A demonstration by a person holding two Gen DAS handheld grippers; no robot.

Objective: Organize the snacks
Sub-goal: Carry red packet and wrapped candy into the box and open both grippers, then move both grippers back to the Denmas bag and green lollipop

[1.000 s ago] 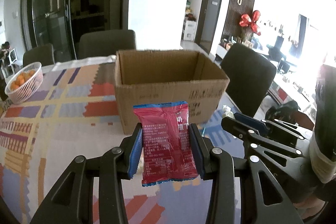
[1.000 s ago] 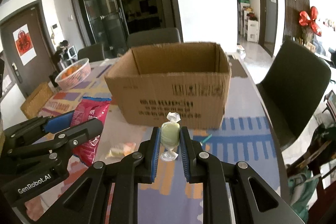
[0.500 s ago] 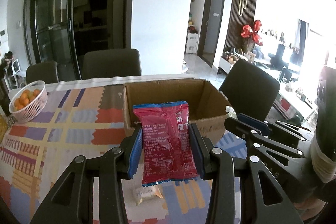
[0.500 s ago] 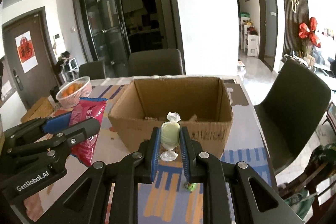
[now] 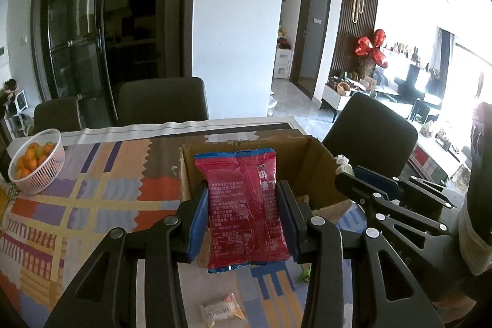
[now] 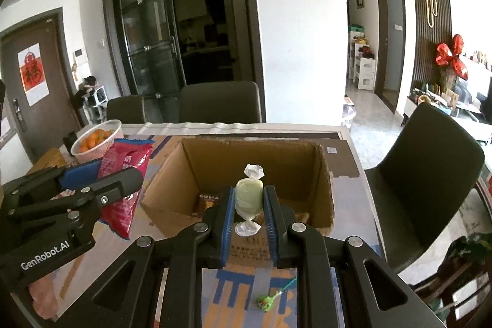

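I'm holding the red snack packet (image 5: 246, 208) upright in my left gripper (image 5: 243, 220) and the pale-green wrapped candy (image 6: 248, 199) in my right gripper (image 6: 248, 223) — both hovering at the near edge of the open cardboard box (image 6: 323, 174) on the patterned tablecloth (image 5: 77, 205).
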